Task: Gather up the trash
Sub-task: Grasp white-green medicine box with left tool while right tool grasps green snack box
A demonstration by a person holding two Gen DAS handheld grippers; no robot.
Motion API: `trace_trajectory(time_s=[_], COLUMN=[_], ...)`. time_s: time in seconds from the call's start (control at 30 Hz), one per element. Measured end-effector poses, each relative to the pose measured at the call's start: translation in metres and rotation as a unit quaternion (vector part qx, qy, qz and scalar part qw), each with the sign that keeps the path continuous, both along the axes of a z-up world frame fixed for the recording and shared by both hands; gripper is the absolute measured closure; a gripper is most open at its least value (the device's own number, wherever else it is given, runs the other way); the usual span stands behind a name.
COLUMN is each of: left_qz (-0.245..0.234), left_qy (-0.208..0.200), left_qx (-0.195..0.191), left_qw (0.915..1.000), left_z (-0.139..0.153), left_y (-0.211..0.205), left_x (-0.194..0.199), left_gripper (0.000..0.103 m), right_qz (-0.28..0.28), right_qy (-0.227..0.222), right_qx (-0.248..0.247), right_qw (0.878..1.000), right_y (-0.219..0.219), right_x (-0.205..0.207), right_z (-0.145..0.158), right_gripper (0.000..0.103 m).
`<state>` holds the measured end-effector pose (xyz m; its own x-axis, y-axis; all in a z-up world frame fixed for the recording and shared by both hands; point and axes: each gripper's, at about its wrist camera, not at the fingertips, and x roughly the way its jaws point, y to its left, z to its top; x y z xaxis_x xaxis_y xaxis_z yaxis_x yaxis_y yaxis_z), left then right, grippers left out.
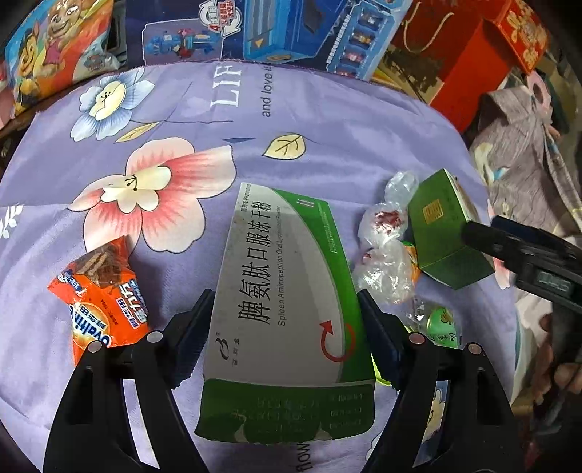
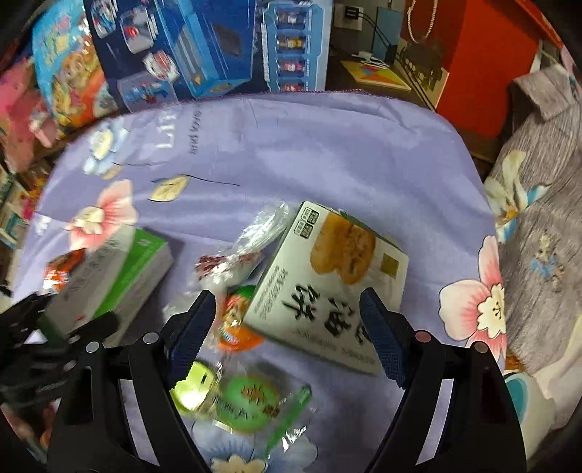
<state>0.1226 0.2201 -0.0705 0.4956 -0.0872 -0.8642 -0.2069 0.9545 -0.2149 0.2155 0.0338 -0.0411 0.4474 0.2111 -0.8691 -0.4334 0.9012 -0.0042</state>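
My left gripper [image 1: 285, 320] is shut on a white and green medicine box [image 1: 283, 291], its pads pressed on both long sides; the box also shows in the right wrist view [image 2: 109, 276]. An orange Ovaltine wrapper [image 1: 100, 298] lies to its left. Clear plastic wrappers [image 1: 385, 240] and a green pastry box [image 1: 442, 225] lie to its right. My right gripper [image 2: 287, 327] is open above the pastry box [image 2: 327, 287], with an orange wrapper [image 2: 236, 320] and green snack packets [image 2: 247, 400] between and below its fingers.
A purple flowered cloth [image 1: 327, 127] covers the table. Blue toy boxes [image 1: 291, 29] and a red gift bag [image 1: 465, 62] stand behind its far edge. Grey flowered fabric [image 2: 545, 218] lies to the right.
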Motion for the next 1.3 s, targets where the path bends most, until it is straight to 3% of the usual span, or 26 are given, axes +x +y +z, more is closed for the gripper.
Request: trace_trajectory(time_s=[0.1, 0.4, 0.67, 0.87, 0.97, 1.3], left_qz=[-0.009, -0.046, -0.073, -0.072, -0.067, -0.046], left_qy=[-0.010, -0.029, -0.045, -0.016, -0.004, 0.009], left_qx=[-0.001, -0.013, 0.001, 0.011, 0.013, 0.007], left_qw=[0.9999, 0.9984, 0.9963, 0.9972, 0.9977, 0.9989], left_z=[0.006, 0.017, 0.032, 0.016, 0.008, -0.013], left_y=[0.000, -0.028, -0.063, -0.075, -0.073, -0.056], left_x=[-0.002, 0.004, 0.004, 0.000, -0.007, -0.026], left_gripper=[0.025, 0.025, 0.025, 0.025, 0.025, 0.022], right_qz=[-0.021, -0.101, -0.125, -0.157, -0.176, -0.138], right_qy=[0.007, 0.028, 0.019, 0.010, 0.026, 0.042], right_qx=[-0.020, 0.033, 0.052, 0.043, 0.037, 0.076], right_qw=[1.000, 0.994, 0.991, 0.987, 0.983, 0.987], right_y=[-0.004, -0.093, -0.143, -0.179, -0.195, -0.166], right_x=[0.004, 0.001, -0.015, -0.029, -0.034, -0.073], right_z=[-0.007, -0.008, -0.007, -0.013, -0.020, -0.017], right_gripper=[0.025, 0.017, 0.013, 0.013, 0.013, 0.013])
